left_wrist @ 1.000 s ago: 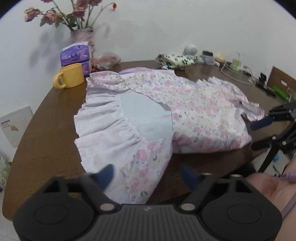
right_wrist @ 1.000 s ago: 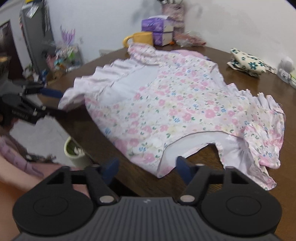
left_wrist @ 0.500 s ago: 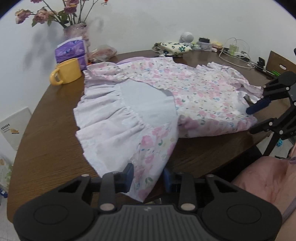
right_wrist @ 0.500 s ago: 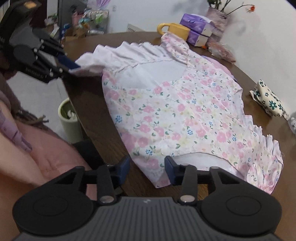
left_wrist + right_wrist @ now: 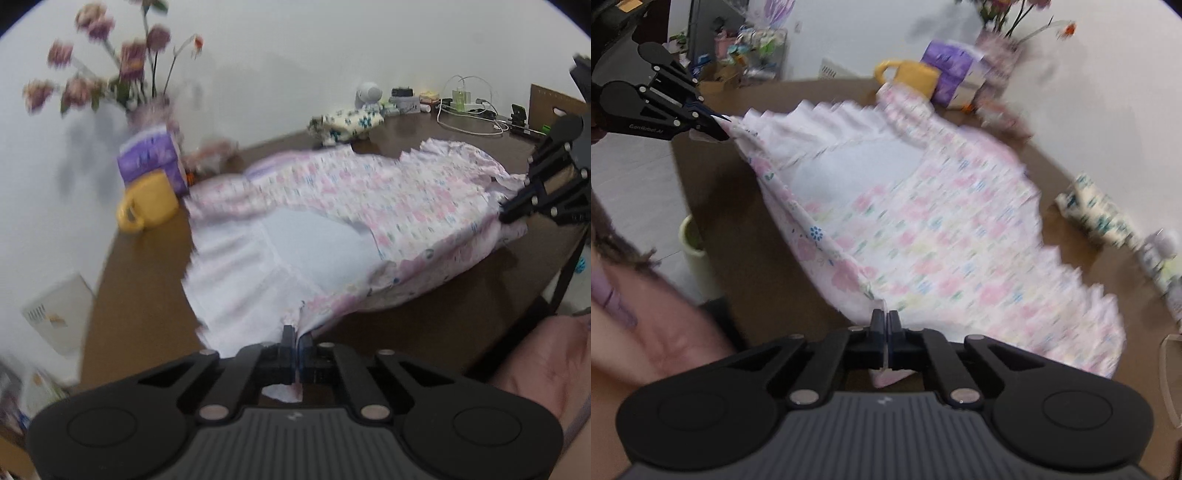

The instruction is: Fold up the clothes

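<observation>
A pink floral dress (image 5: 369,206) with a white ruffled hem lies on the brown round table (image 5: 147,280); it also shows in the right wrist view (image 5: 923,229). My left gripper (image 5: 296,334) is shut on the near hem corner and lifts that edge. My right gripper (image 5: 885,319) is shut on the other near edge of the dress, also lifted. The near edge hangs taut between both grippers. Each gripper shows in the other's view: the right one (image 5: 511,214), the left one (image 5: 718,127).
A yellow mug (image 5: 147,203), purple tissue packs (image 5: 151,158) and a flower vase (image 5: 147,107) stand at the far left. A folded floral cloth (image 5: 347,123), a small toy and cables lie at the back. A pale bin (image 5: 692,240) stands on the floor.
Both grippers have closed on the near edge of the dress and raised it off the table. The views are blurred from motion.
</observation>
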Demonstrator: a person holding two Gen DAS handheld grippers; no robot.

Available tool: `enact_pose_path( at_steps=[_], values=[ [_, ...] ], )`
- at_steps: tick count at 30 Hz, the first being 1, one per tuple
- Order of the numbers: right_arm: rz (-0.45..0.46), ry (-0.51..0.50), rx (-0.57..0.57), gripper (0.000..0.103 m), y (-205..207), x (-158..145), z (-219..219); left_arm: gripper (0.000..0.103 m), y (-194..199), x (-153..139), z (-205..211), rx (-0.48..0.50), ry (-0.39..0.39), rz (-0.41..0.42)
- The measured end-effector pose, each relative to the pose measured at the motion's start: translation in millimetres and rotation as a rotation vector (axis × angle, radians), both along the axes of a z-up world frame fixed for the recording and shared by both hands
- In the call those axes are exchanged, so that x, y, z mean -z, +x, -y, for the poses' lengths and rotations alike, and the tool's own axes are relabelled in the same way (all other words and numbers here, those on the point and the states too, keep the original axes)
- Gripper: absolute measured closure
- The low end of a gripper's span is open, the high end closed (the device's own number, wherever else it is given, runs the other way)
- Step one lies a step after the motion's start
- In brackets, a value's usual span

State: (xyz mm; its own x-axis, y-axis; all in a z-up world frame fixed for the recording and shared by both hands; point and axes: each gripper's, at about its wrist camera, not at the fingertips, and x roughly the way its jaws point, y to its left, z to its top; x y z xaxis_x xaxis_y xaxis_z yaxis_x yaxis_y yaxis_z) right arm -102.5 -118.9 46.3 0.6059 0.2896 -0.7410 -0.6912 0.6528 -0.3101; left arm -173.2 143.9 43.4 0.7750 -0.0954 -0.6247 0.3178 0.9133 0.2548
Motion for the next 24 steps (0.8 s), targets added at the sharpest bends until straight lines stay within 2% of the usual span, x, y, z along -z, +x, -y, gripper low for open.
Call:
enact_pose_path(
  at_steps=[4, 7, 10, 14, 20, 23, 24],
  values=[
    [0.118, -0.03, 0.01, 0.102, 21, -19, -4, 0.103, 30, -18, 5, 0.037, 0.074, 0.069],
    [0.168, -0.063, 0.024, 0.102, 52, -23, -11, 0.103, 64, -22, 7, 0.045, 0.11, 0.083],
    [0.202, -0.097, 0.04, 0.102, 87, -21, -18, 0.103, 97, -18, 6, 0.05, 0.108, 0.063],
    [0.139, -0.103, 0.056, 0.102, 121, -6, -23, 0.102, 138, -5, 5, 0.058, 0.1, -0.001],
    [0.043, -0.079, 0.095, 0.101, 147, 25, -17, 0.092, 171, 14, -4, 0.02, 0.053, -0.071],
    [-0.003, -0.045, 0.116, 0.098, 153, 34, -13, 0.077, 175, 17, -9, -0.009, 0.026, -0.088],
    [-0.013, -0.022, 0.126, 0.097, 154, 34, -9, 0.067, 175, 18, -11, -0.019, 0.017, -0.093]
  ],
)
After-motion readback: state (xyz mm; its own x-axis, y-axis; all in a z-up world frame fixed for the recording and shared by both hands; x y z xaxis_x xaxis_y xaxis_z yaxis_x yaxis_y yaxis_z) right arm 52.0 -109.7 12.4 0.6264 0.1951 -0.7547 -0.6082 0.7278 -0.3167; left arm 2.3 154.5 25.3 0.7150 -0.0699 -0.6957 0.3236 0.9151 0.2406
